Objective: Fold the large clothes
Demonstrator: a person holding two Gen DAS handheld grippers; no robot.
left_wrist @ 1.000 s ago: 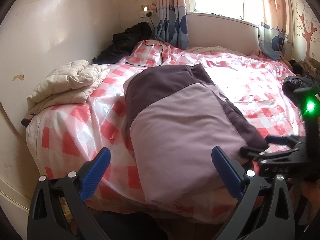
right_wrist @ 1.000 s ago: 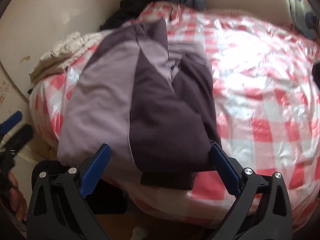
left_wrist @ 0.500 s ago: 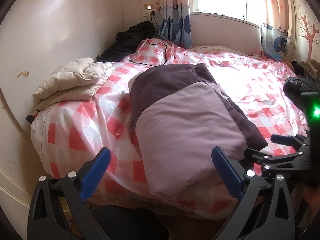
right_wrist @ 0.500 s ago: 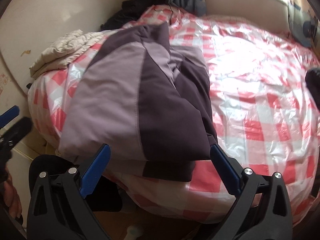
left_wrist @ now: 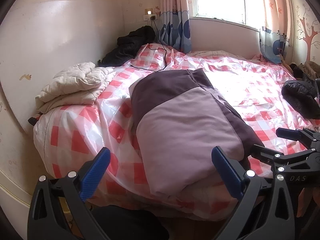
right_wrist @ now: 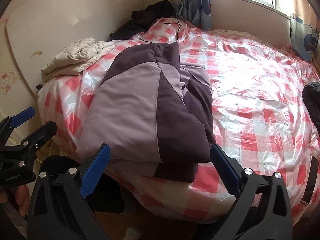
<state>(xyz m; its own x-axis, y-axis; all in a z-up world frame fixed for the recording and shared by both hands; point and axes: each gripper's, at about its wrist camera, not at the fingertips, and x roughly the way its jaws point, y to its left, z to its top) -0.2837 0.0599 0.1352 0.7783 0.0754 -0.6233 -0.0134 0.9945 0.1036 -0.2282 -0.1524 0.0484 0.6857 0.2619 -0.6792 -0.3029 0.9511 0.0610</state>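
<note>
Your left gripper [left_wrist: 160,172] and right gripper [right_wrist: 160,166] both sit wide open, holding nothing, just short of the bed [left_wrist: 250,86] edge. Folded jacket [right_wrist: 148,108], soft matte lilac with dark purple panels, lies on the glossy red-checked plastic cover [right_wrist: 260,92], long axis running from you toward the far wall.

Not much lettering to read in here. Seen from the left wrist camera, the black body of the right gripper [left_wrist: 288,142] carries pale capitals, "DAS", just under one of its silver screws. From the right wrist camera, the left gripper [right_wrist: 36,120] has a line of small pale print along its black frame; it seems to begin "Gen" but is too blurred to read.
</note>
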